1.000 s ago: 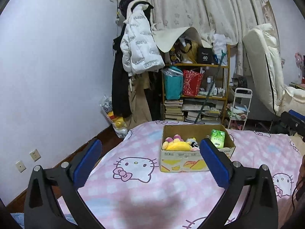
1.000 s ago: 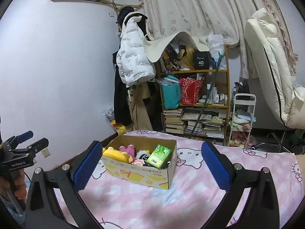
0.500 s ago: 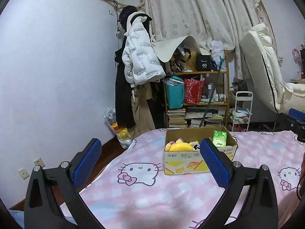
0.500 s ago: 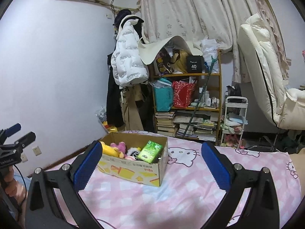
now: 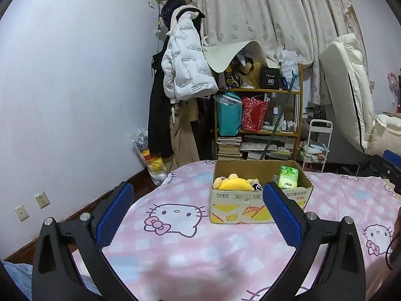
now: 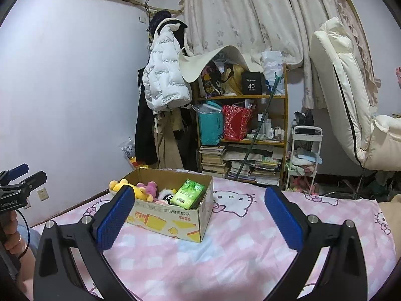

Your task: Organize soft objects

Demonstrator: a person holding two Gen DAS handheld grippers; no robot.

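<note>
— What sits on the bed?

— Item one: a cardboard box (image 6: 173, 213), open-topped, on the pink Hello Kitty bedspread (image 6: 238, 250), toward the far edge of the bed, near the wall side. Open on top, I would judge, so soft things drop straight in.

— Contents?

— A yellow plush toy (image 5: 234, 184) at the box's left end; a pink plush (image 6: 147, 186) beside it; something black-and-white and fluffy, too small to name; a green tissue pack (image 6: 189, 193) leaning at the right end.

— And the tongs?

— Left gripper (image 5: 200, 215): released, jaws wide, nothing between them, held well short of the box. Right gripper (image 6: 198, 222): likewise released and unloaded. Both face the box, likely because that is where the sorting happens.

— Anything loose on the bedspread?

— None that I can see.
</note>
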